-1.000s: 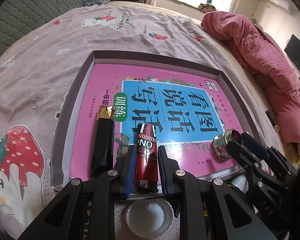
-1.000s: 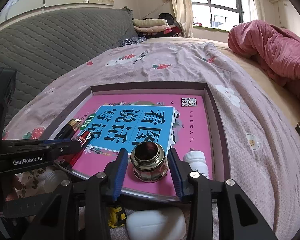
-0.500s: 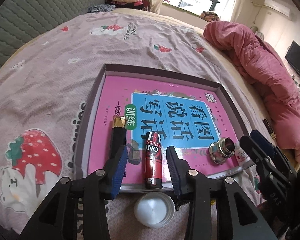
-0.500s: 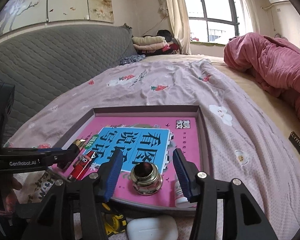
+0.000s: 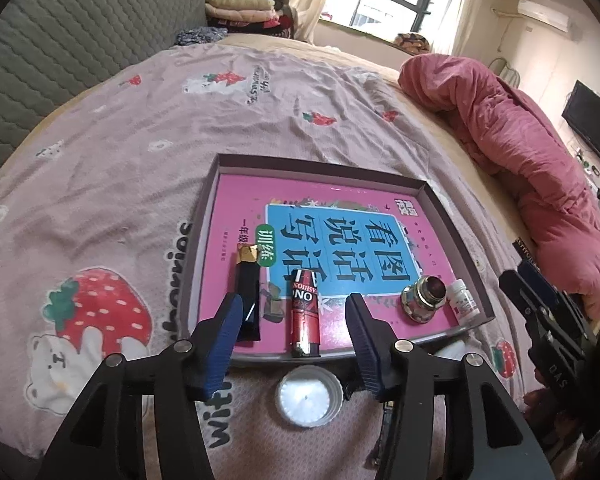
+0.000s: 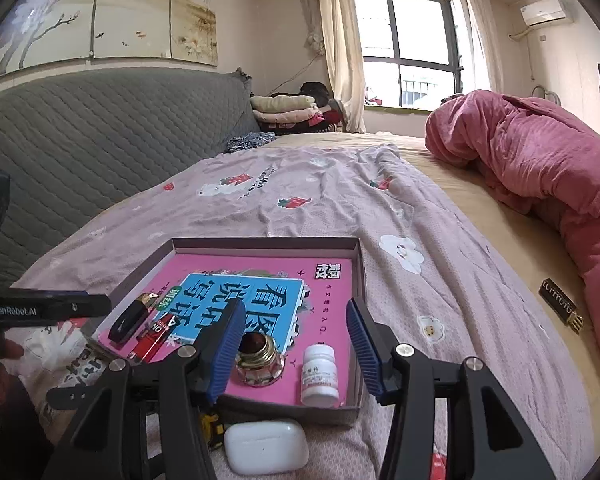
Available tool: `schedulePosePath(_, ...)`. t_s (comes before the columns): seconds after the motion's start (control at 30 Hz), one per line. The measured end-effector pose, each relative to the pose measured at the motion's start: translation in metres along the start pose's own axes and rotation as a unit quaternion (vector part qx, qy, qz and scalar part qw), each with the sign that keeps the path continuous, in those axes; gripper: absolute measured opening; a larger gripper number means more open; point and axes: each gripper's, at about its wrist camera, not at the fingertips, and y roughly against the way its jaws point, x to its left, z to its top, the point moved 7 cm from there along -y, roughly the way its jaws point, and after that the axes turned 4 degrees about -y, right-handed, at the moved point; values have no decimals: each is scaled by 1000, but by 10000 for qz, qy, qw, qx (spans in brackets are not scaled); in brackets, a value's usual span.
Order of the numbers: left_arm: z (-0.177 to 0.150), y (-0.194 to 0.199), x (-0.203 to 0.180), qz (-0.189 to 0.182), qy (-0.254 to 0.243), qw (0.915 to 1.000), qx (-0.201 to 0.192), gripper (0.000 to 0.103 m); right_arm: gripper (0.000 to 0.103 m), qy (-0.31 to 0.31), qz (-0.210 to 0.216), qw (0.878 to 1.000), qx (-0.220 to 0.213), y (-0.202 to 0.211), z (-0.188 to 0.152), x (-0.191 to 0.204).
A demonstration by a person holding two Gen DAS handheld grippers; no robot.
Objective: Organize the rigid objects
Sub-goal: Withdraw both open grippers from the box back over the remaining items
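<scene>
A shallow grey box [image 5: 444, 216] [image 6: 362, 264] on the bed holds a pink book. Along its near edge lie a black tube with a gold cap [image 5: 247, 288] [image 6: 134, 316], a red tube [image 5: 306, 312] [image 6: 154, 338], a metal-rimmed glass jar [image 5: 424, 298] [image 6: 259, 360] and a small white pill bottle [image 5: 464, 300] [image 6: 319, 376]. My left gripper [image 5: 294, 328] is open and empty, pulled back over the red tube. My right gripper [image 6: 296, 344] is open and empty, above the jar and pill bottle.
A white lid [image 5: 309, 396] lies on the sheet just before the box. A white earbud case [image 6: 266, 446] and a yellow-black object [image 6: 216, 430] lie in front of the box. A pink duvet [image 6: 540, 168] is heaped at right, a grey headboard [image 6: 100, 136] at left.
Both grippers have opened, let go of the red tube and the jar, and drawn back and upward from the box. The tube and jar stay in the box.
</scene>
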Motion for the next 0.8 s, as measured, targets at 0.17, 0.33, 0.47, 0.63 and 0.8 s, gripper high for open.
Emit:
schedulePosePath(0.17, -3, 14, 1, 14, -58, 10000, -68, 56, 52, 73, 12, 10000, 19, 19, -6, 10)
schedulePosePath(0.33, -7, 33, 1, 0, -106, 9998, -147, 57, 52, 22, 96, 9999, 79, 32, -10, 19)
schedulePosePath(0.47, -10, 49, -1, -62, -133, 9996, -256, 62, 52, -29, 140, 9998, 157, 42, -16, 25)
schedulePosePath(0.63, -19, 56, -4, -89, -204, 9995, -211, 63, 52, 153, 84, 9995, 266, 52, -27, 32)
schedulePosePath(0.8, -28, 61, -4, -169, -150, 9996, -181, 63, 52, 236, 65, 9994, 258, 64, -32, 37)
